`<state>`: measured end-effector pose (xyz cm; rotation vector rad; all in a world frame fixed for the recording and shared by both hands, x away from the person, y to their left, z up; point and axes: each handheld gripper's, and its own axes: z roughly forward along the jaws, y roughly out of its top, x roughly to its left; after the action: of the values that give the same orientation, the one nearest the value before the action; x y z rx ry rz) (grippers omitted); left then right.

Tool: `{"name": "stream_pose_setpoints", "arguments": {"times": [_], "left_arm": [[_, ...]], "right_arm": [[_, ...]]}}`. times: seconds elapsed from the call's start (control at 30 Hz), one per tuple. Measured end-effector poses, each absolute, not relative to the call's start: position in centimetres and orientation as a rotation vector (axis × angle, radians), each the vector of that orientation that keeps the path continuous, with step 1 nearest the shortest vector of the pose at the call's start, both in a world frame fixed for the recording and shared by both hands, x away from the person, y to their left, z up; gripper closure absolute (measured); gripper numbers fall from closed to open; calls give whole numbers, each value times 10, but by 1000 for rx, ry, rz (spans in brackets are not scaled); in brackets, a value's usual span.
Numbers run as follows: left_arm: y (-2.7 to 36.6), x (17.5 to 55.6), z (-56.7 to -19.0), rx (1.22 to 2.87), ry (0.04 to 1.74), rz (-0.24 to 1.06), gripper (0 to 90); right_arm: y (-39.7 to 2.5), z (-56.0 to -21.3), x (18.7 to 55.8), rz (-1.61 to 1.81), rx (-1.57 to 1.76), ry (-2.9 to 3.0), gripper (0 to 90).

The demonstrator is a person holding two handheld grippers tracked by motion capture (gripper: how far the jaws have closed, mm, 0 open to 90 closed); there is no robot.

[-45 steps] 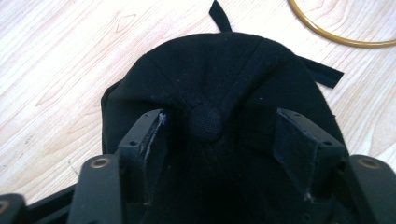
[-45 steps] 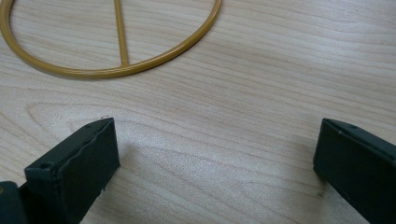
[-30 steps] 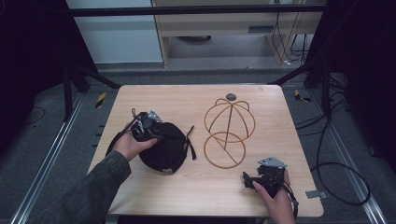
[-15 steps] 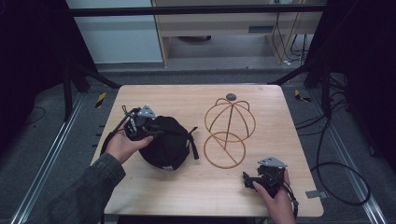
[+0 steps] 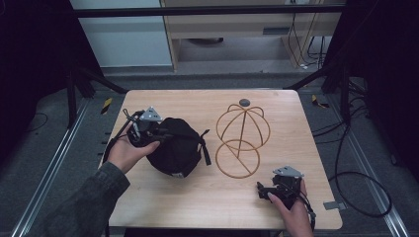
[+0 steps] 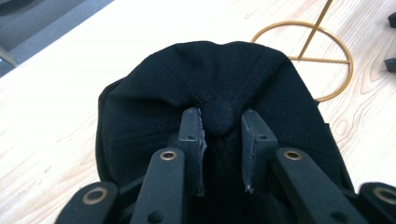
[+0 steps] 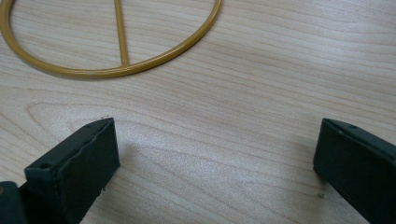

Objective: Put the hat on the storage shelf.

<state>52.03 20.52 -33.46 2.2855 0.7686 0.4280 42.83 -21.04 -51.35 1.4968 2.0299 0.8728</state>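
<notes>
**Left claw gripping cap at crown; right claw idling open**

A pale wooden table [image 5: 207, 197] is standing on a grey floor [image 5: 64, 148], with dark frame rails [image 5: 79, 89] running along both sides and a light cabinet [image 5: 232, 24] sitting behind it. Cables [image 5: 360, 182] are trailing over the floor at the right.

On the table, a gold wire stand [image 5: 242, 136] is sitting right of centre, its dome rising over a round base ring. A small grey disc [image 5: 244, 102] is lying just beyond it, near the far edge.

A black cap [image 5: 178, 148] is lying left of centre, just beside the stand, its strap ends reaching toward the ring.

The left gripper [image 6: 223, 116] is bearing on the cap's crown, jaws narrowed and pinching the fabric on either side of the top button [image 6: 219, 116], which is bulging between the tips. The person's left hand [image 5: 126, 150] is holding it at the cap's left side.

The right gripper [image 7: 215, 163] is resting near the table's near right corner, jaws spread wide over bare wood, holding nothing, apart from the ring.
</notes>
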Motion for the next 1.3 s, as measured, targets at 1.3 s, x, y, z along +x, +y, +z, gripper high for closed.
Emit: {"name": "stream_pose_setpoints", "arguments": {"times": [1.3], "left_arm": [[217, 483, -277, 2198, 673, 525, 726]], "right_arm": [[-210, -513, 428, 871, 1497, 2030, 3]]}}
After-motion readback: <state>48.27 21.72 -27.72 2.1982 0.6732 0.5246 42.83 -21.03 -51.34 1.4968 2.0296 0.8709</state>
